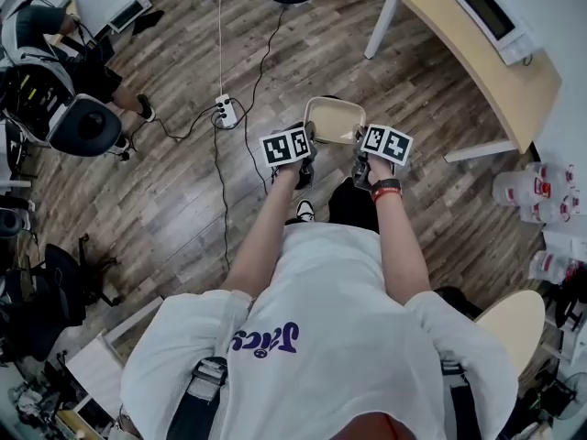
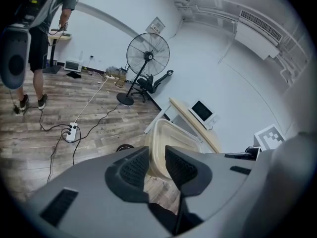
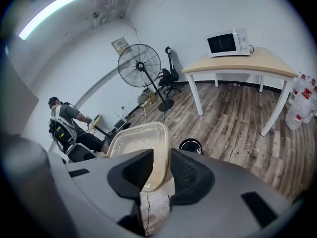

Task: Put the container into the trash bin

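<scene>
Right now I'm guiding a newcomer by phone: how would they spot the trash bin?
Start at the pale wooden table with the white microwave. On the plank floor in front of it, just past the held container, stands the trash bin: low, round, black and open-topped, unlike the tall fan farther back.

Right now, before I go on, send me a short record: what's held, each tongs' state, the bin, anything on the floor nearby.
held: container, translucent, above the floor
left tongs: shut on the container's rim
right tongs: shut on its opposite rim
trash bin: small, dark, round, on the floor ahead, past the container
floor: power strip and cables, left of the tongs
task: container not yet in the trash bin
</scene>
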